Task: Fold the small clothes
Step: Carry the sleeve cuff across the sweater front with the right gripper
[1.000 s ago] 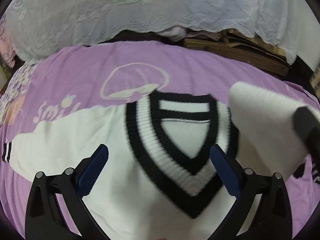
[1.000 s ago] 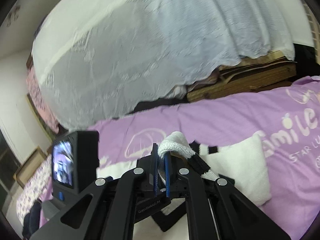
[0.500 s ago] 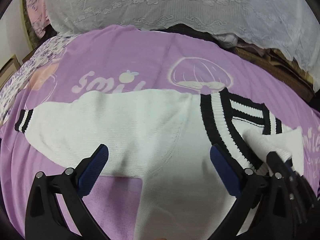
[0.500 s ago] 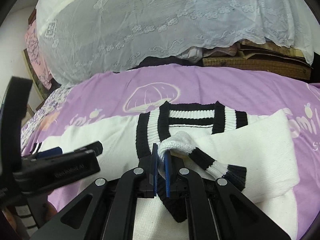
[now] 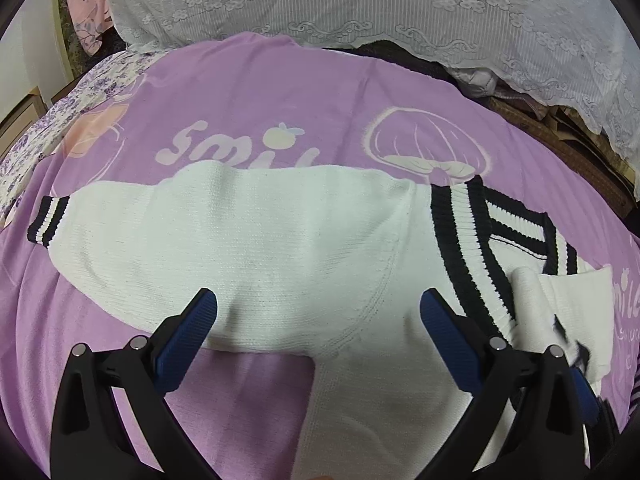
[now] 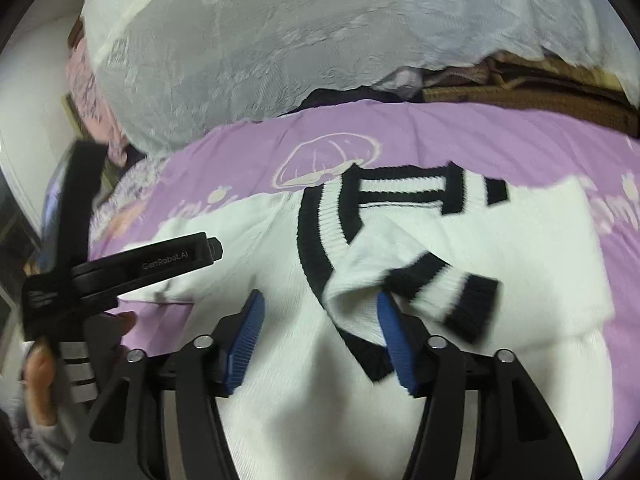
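A white sweater (image 5: 280, 248) with black-striped trim is laid flat on the purple bedspread (image 5: 260, 92). Its right sleeve (image 6: 440, 280) is folded across the chest; the right tongs (image 6: 320, 336) have just been opening, and the sleeve lies released between the parted jaws. The left tongs (image 5: 320, 312) are held apart, empty, above the spread left sleeve (image 5: 132, 232), judged the next fold.

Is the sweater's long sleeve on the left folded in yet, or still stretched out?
Stretched out. The sleeve lies flat across the purple blanket, its striped cuff pointing away from the body.
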Available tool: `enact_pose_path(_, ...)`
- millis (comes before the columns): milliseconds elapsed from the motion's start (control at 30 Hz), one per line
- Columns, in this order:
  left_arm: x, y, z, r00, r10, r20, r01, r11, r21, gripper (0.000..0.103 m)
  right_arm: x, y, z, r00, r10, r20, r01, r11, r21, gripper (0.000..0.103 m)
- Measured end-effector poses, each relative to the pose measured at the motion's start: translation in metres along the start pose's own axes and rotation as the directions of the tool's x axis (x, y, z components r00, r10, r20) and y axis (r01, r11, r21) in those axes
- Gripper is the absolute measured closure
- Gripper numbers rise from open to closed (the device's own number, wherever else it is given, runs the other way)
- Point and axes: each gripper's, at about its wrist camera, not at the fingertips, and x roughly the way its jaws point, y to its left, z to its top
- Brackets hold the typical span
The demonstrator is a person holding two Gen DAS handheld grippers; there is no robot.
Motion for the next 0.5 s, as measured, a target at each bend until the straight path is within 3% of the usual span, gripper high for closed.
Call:
enact_pose_path(133, -0.004, -0.003, 0.000, 1.000, -0.007, 0.007, 0.007, 1.000, 0.009, 0.004, 0.001, -0.034, 0.003, 0.998, 0.062, -0.030, -0.055, 0.979, 0.195, 0.041)
enact_pose_path(267, -0.008, -0.003, 0.000, 1.000, -0.013, 0.015, 0.012, 1.000, 0.012, 0.004, 0.007, -0.064, -0.003, 0.990, 0.137, -0.043, -0.109, 0.913, 0.394, 0.041)
enact_pose_path(400, -0.008, -0.004, 0.001, 1.000, -0.014, 0.014, 0.014, 1.000, 0.016, 0.004, -0.011, -0.083, -0.003, 0.998, 0.049, 0.025, -0.055, 0.884, 0.464, 0.042)
enact_pose_path(500, -0.005, -0.008, -0.001, 1.000, -0.009, 0.007, 0.009, 1.000, 0.025, 0.004, -0.013, -0.091, -0.001, 0.999, -0.027, 0.019, 0.015, 0.887, 0.462, 0.042)
